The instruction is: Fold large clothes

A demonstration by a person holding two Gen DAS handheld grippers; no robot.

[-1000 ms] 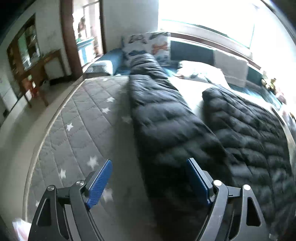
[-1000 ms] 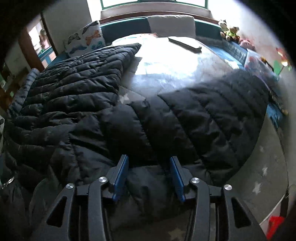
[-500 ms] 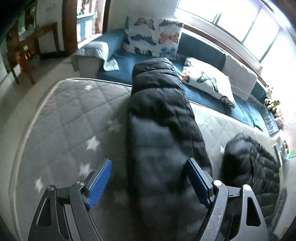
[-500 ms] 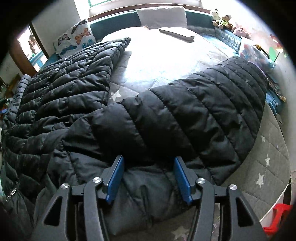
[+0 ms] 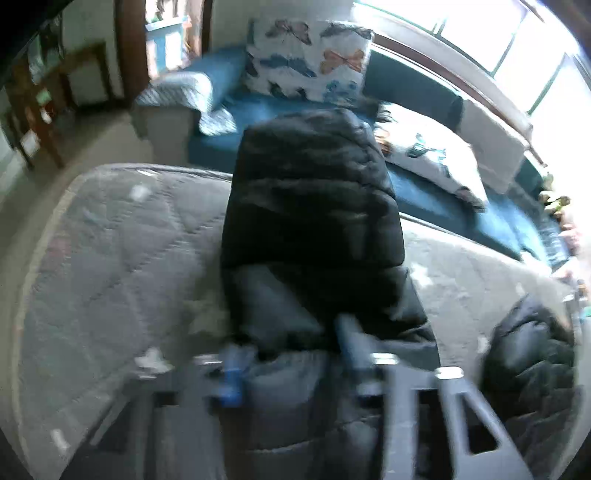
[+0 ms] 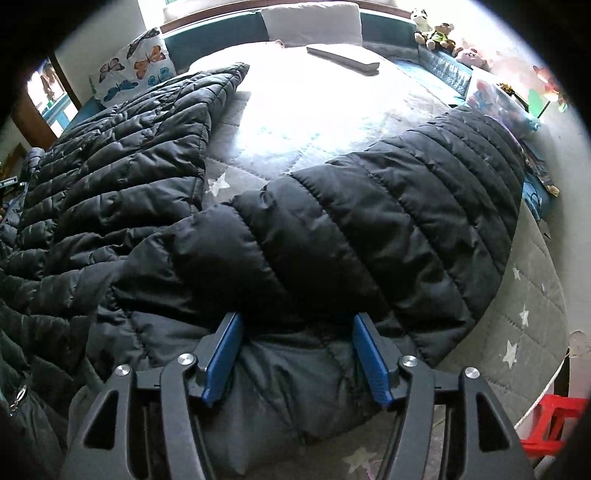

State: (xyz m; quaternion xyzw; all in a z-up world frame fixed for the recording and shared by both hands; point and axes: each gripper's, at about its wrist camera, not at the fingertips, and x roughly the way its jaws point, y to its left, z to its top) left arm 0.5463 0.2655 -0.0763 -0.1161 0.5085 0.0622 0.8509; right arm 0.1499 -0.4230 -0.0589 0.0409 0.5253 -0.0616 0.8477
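The left gripper (image 5: 291, 354) is blurred in its own view, its blue fingers (image 5: 231, 384) drawn in close around a fold of the black puffer jacket (image 5: 314, 229); the jaws have just been closing, and they now pinch the fabric of the sleeve right at the fingertips. From that pinch the sleeve runs straight ahead of the gripper as a long dark band, its long axis pointing away toward the butterfly cushion (image 5: 308, 61) at the far end. To the left of the fingers lies the grey quilted mattress (image 5: 110, 251) with pale stars. Beyond the sleeve's far end sits a blue bench seat (image 5: 221, 140), and past that a bright window.

The right gripper (image 6: 297, 354) has been opening; its blue pads (image 6: 221, 358) stand apart with a bulge of the jacket's near edge between them, and the fabric touches the inner face of each pad, though whether they press on it I cannot tell. Straight ahead of this gripper the jacket's other sleeve (image 6: 388, 221) sweeps away to the right, its quilted ribs crossing its length, its far end toward the mattress's right edge. To the left of the fingers the jacket's body (image 6: 110, 177) stretches forward and leftward. Between the two dark masses a bare, sunlit patch of mattress shows. Farther on lie a flat dark object (image 6: 343, 59) and soft toys (image 6: 436, 33) on the ledge.
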